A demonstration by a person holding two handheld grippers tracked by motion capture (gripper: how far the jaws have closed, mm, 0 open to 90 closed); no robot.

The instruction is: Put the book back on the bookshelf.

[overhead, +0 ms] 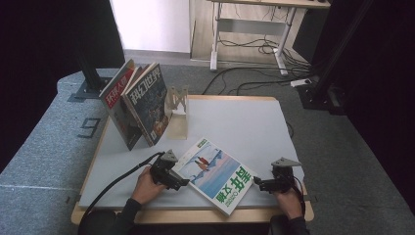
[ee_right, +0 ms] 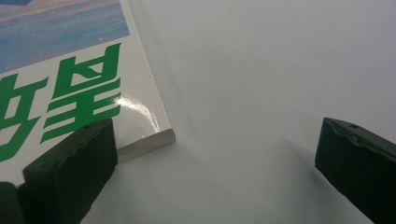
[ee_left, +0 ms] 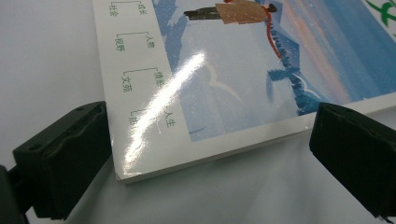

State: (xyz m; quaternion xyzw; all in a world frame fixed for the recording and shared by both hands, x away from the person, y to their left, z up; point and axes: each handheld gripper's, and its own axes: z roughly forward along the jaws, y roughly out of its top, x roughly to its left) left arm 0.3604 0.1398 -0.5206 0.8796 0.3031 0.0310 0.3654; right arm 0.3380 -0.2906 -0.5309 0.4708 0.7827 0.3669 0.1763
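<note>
Your left gripper and right gripper flank the magazine, fingers open, nothing gripped; it lies flat on the surface, not yet lifted toward the stand

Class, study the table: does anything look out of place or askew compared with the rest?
Yes. One magazine lies flat and skewed near the table's front edge, while the two other magazines stand leaning against the wooden stand. Both open grippers, left and right, sit at its corners.
</note>
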